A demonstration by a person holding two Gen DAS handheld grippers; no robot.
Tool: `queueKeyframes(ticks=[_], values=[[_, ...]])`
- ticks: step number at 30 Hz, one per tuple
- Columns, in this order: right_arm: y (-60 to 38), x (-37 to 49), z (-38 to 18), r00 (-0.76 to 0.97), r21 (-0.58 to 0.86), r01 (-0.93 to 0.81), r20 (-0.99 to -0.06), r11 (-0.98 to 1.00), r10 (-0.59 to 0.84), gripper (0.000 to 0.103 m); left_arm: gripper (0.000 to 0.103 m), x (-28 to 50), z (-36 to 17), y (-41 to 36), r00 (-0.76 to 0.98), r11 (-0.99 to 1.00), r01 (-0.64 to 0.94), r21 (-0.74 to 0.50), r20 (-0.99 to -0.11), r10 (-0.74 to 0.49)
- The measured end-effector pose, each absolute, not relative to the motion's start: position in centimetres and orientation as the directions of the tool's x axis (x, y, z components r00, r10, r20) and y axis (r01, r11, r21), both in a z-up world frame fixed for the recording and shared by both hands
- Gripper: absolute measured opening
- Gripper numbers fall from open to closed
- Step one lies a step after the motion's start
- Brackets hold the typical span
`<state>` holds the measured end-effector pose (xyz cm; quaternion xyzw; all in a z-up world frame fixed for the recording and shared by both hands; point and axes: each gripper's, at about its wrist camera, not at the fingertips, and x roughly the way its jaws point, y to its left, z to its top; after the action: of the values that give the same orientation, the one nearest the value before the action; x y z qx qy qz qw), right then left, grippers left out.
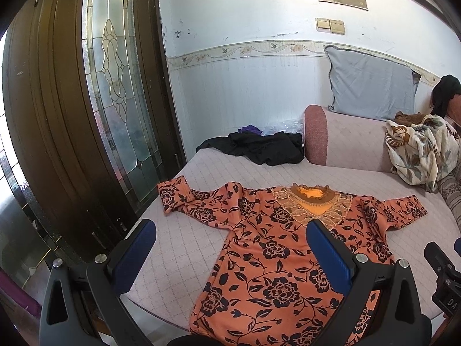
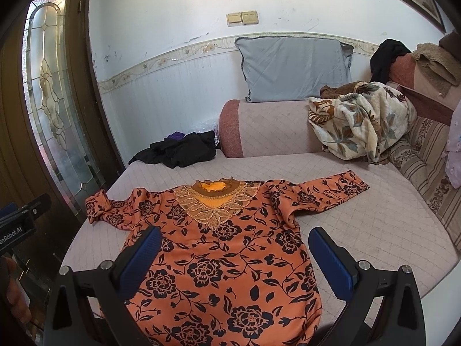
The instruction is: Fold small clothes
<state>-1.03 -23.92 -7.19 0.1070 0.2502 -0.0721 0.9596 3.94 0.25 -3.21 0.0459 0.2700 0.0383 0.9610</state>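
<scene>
Clothing lies ready on a sofa seat with a pale pink quilted cover [image 2: 360, 230]: an orange long-sleeved top printed with dark flowers [image 2: 230, 259], spread flat and face up, its lace-trimmed neck toward the seat's back edge and its hem at the front edge. One sleeve reaches toward the right edge; the other lies bunched near the left edge. The left gripper [image 1: 230, 255] and right gripper [image 2: 234, 262] hover above the hem, blue-padded fingers [image 2: 331, 265] spread wide, holding nothing. The fabric looks thin, soft and limp, likely to sag and crease, so cuffs, shoulders and hem corners seem the best places to pinch. A crumpled black garment [image 2: 181, 150] lies at the far left corner.
</scene>
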Motion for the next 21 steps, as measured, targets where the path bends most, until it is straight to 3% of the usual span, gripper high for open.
queueKeyframes(ticks=[21], values=[[-24.2,0.3,-8.4,0.846,0.178,0.202,-0.527,0.963,-0.08,0.103,0.103,5.2,-4.1,-0.5,0.839,0.993,-0.034,0.115,-0.537,0.091]])
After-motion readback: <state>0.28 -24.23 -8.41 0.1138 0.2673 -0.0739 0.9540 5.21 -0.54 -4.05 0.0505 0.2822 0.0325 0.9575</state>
